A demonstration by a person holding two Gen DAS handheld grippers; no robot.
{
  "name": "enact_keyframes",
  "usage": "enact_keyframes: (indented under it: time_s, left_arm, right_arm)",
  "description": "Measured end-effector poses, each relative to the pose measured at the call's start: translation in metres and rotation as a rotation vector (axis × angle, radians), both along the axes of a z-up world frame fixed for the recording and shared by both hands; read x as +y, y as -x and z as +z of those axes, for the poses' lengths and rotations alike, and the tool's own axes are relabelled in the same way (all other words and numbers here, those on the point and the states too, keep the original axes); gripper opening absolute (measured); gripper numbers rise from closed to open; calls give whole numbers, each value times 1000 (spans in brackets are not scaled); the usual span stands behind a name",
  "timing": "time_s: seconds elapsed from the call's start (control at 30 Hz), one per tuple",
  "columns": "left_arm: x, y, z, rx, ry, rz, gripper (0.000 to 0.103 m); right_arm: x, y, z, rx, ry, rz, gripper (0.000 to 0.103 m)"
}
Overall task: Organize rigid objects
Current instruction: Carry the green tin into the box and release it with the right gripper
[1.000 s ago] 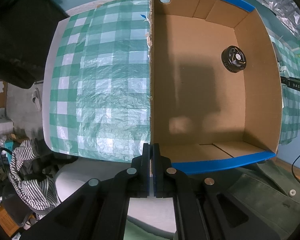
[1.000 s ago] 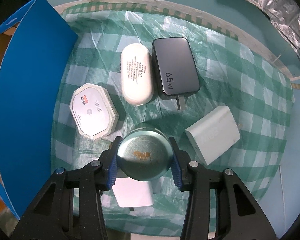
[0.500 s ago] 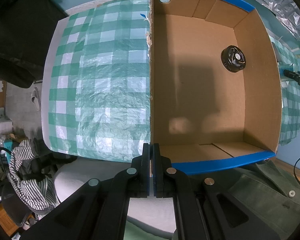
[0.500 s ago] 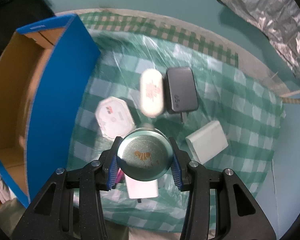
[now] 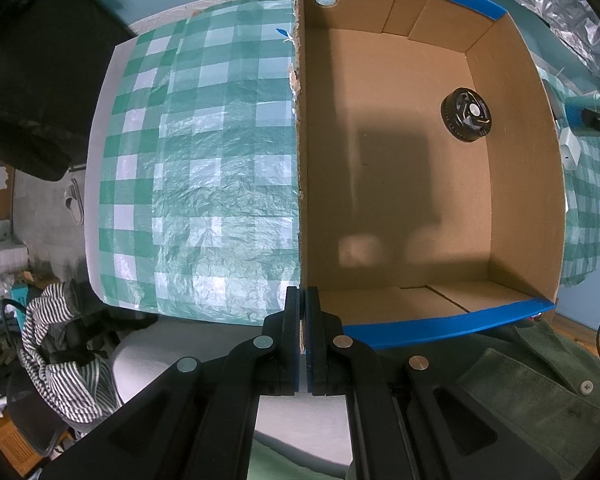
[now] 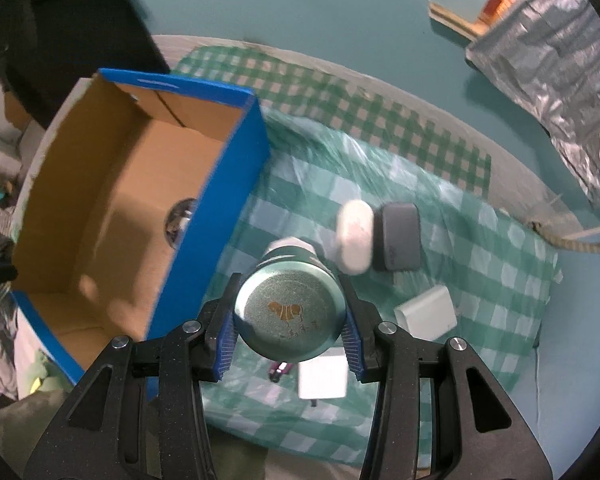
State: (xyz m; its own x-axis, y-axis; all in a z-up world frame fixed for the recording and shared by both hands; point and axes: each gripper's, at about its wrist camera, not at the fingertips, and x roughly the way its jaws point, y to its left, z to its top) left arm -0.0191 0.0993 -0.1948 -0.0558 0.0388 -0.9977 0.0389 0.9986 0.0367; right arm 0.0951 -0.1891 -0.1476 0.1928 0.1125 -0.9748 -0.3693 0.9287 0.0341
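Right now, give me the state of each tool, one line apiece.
Left tool: closed on the near edge of the cardboard box.
Right tool: closed on the round green tin, held above the checked cloth.

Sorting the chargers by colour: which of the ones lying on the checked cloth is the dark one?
The dark grey charger, farthest from the gripper, beside the white oval case. The other two chargers are white.

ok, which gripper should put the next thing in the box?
Right. The right gripper already holds the green tin beside the box. The left gripper is shut on the box wall.
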Motion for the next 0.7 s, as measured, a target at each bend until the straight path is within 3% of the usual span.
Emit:
enact_keyframes:
  time_s: [0.37, 0.7]
  left_arm:
    - [1, -1, 0, 4, 6, 3, 2]
    - [2, -1, 0, 5, 7, 5, 2]
  right_arm:
    - [47, -7, 18, -30, -20, 103, 43]
    - [89, -7, 9, -29, -12, 195, 44]
